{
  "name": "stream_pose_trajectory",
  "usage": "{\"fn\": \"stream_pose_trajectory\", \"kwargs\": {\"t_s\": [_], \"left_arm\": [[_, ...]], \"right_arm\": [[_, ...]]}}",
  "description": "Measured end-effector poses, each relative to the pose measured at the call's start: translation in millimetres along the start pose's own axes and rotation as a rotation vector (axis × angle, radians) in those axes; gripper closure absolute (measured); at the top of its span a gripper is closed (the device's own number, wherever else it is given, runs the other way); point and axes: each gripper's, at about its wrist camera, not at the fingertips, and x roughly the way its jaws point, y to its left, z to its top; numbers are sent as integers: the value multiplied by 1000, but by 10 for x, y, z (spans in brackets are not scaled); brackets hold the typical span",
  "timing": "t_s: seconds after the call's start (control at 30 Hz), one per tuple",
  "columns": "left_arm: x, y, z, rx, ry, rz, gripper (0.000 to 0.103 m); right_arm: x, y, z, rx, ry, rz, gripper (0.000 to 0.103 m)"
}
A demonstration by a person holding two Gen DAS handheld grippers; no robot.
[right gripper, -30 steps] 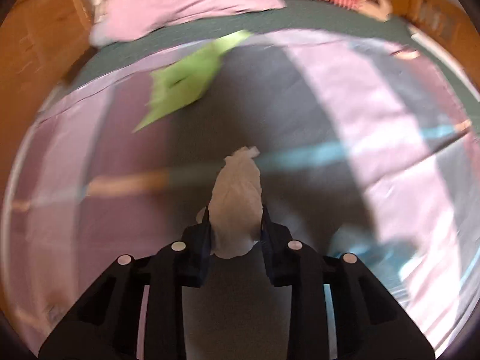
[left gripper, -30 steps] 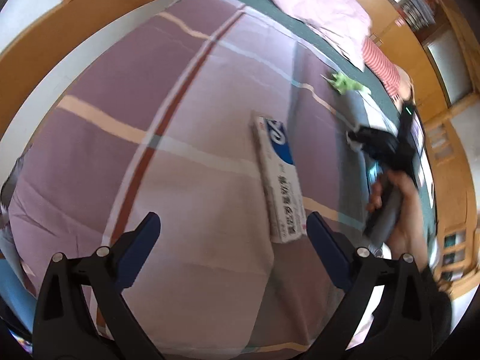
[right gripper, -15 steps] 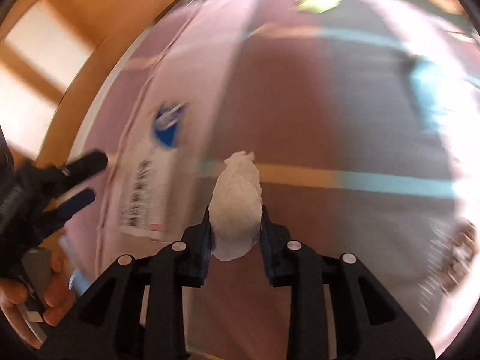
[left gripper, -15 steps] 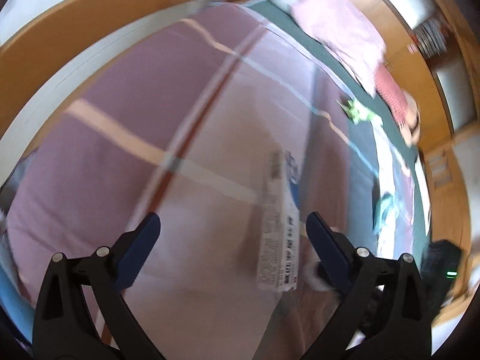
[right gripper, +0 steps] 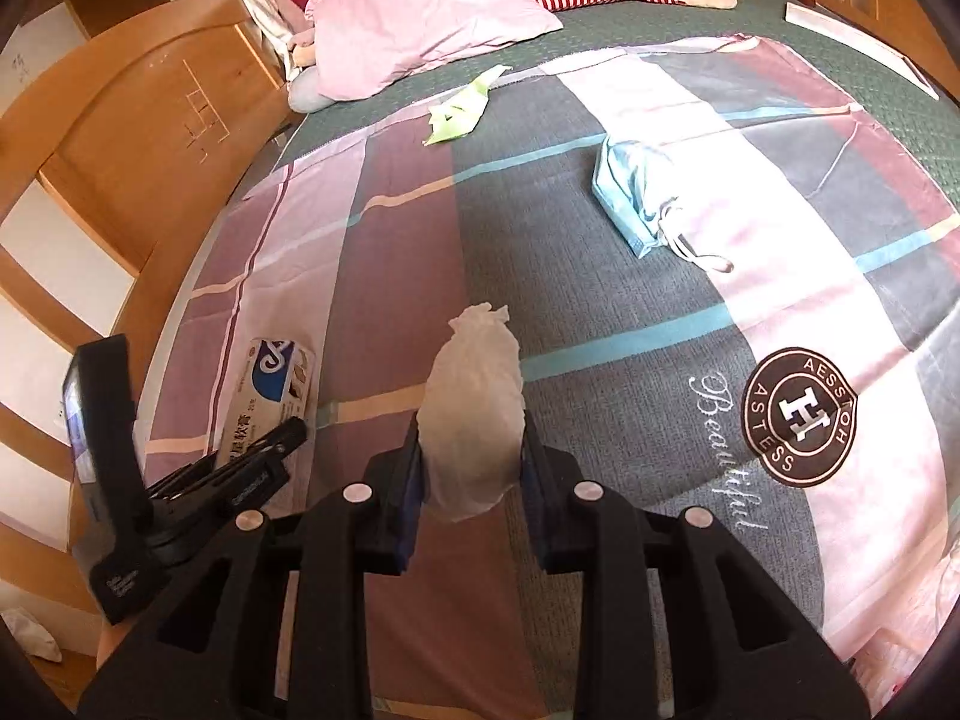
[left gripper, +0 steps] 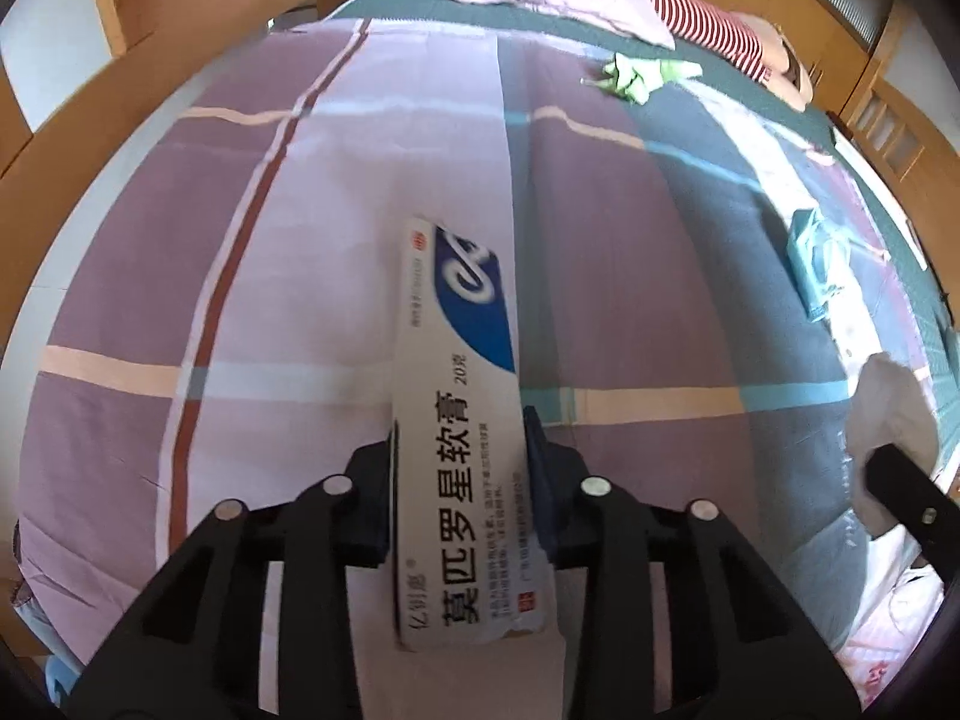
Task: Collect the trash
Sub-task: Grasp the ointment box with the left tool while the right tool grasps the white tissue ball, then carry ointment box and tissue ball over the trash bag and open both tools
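Simultaneously, both tools carry trash above the bed cover [right gripper: 600, 240]. Left gripper [left gripper: 459, 480]: jaws closed across the width of the ointment box [left gripper: 459, 420], gripped near its rear half so the long carton projects forward. Right gripper [right gripper: 471, 474]: jaws pinch the crumpled tissue [right gripper: 474, 414] at its base, leaving the wad upright. Uncollected, well apart: green paper scrap [right gripper: 459, 111] near the pillow [right gripper: 420, 18], and blue face mask [right gripper: 636, 192].

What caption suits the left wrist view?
Left claw grips a white-and-blue ointment box over the plaid bedspread.
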Motion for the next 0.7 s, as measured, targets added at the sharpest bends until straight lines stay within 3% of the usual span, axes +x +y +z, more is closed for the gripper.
{"fn": "stream_pose_trajectory", "kwargs": {"t_s": [0.23, 0.43, 0.7], "left_arm": [[-588, -121, 29, 16, -183, -6, 70], [-1253, -400, -210, 73, -337, 0, 70], [-1949, -1096, -681, 83, -361, -177, 70]], "right_arm": [[-156, 1, 83, -12, -107, 0, 74], [-696, -279, 74, 30, -231, 36, 74], [-1888, -955, -1, -43, -294, 47, 74]]}}
